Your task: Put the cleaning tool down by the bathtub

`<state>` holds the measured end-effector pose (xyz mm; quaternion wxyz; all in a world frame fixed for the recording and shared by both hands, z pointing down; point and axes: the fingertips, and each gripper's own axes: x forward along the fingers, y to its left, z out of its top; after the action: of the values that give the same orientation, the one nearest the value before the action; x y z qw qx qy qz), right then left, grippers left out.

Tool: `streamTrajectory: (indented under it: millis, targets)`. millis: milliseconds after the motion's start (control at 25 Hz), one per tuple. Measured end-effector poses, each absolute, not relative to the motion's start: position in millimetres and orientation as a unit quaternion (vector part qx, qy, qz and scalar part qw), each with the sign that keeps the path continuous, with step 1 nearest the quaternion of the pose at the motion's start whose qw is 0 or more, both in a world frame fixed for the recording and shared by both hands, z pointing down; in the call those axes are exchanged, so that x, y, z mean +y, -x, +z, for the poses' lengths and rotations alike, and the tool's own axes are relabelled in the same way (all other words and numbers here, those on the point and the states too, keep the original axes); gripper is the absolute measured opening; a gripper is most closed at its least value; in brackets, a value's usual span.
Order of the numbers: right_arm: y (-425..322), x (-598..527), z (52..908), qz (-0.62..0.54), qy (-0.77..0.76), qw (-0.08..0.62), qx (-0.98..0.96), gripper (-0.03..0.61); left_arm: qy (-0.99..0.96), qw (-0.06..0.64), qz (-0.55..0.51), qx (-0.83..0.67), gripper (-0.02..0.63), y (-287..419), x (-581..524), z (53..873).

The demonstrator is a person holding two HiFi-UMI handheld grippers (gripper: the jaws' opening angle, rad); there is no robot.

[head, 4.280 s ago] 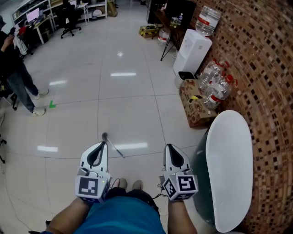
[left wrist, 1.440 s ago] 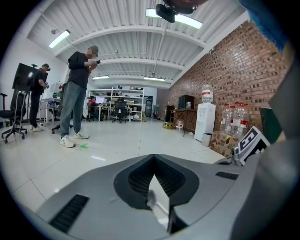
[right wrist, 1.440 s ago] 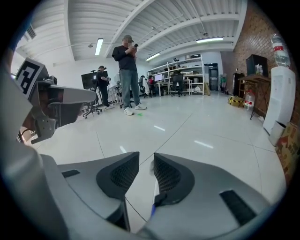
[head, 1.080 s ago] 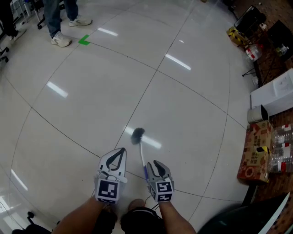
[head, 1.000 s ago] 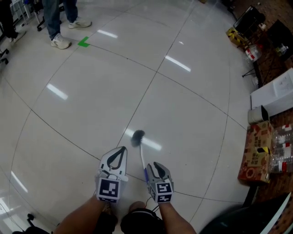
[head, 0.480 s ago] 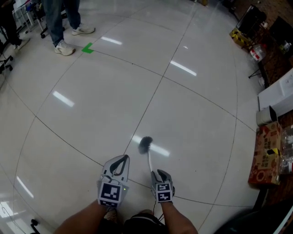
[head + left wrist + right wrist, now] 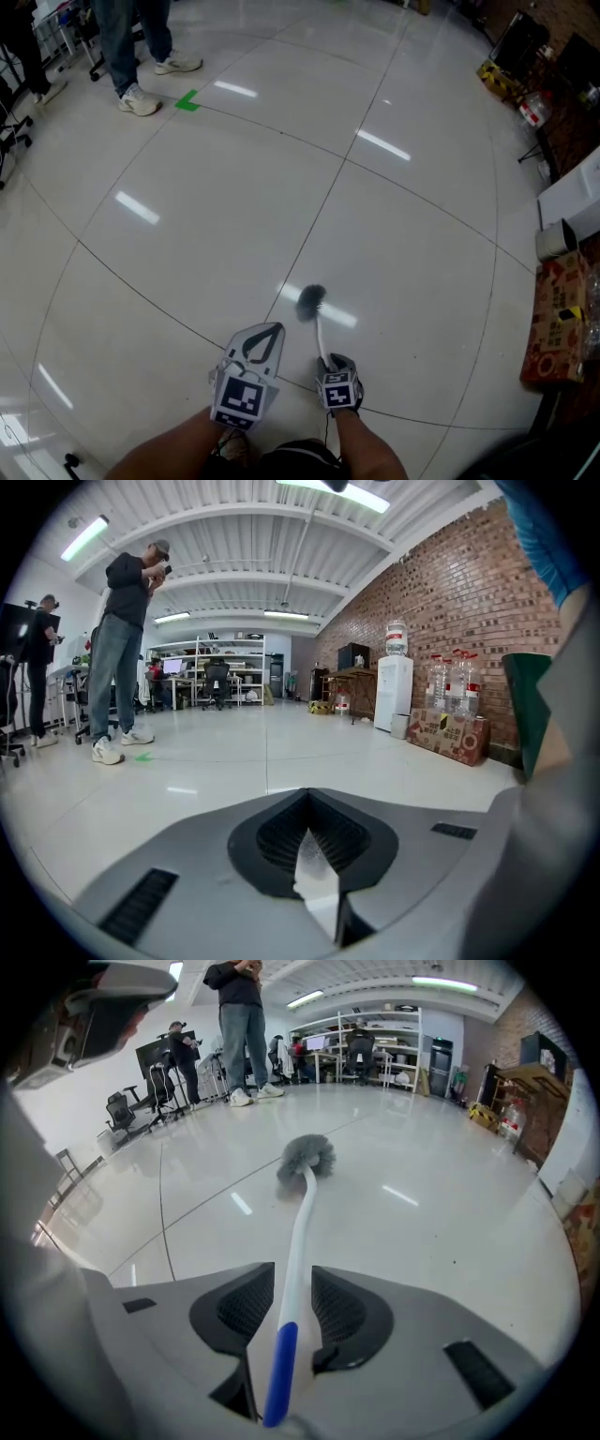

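1. The brush was pictured between the jaws of the right gripper. Its long handle ran straight out along the line of the jaws and away from the person. The grey bristle head was at the far end and the blue grip at the near end, back in the gripper's throat.

2. The bristle head was seen low against the glossy tiled floor, with its reflection just under it. It was judged to be resting there or very nearly so, though actual contact could not be confirmed.

3. The right gripper's jaws had just been opening and were shown parted. A thin gap was visible on each side of the white handle, so the pads were judged no longer to be pressing on it.

4. The left gripper was held just beside the right one, to the left of the handle and clear of it. Its jaws were brought together at the tips, and nothing was held between them.

5. A dark shape in the lower right corner of the head view was taken to be the side of the bathtub. The brush was thus placed to its left, near it but apart from it.

6. A straight pull back along the handle's line was judged the cleanest way of leaving the brush where it lay.
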<state>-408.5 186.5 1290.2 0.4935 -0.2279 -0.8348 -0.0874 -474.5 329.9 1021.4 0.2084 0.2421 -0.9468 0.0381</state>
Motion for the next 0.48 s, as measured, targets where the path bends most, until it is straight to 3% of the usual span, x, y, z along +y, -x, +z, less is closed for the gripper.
streamTrajectory:
  millis: [360, 480]
  targets:
    - [410, 187, 1316, -0.106, 0.226, 0.522, -0.815, 0.150, -0.244, 0.204, 0.061, -0.946, 0.005, 480, 339, 1022]
    - [408, 190, 1321, -0.106, 0.230, 0.532, -0.808, 0.101, -0.244, 0.202, 0.067, -0.946, 0.005, 484, 342, 1021]
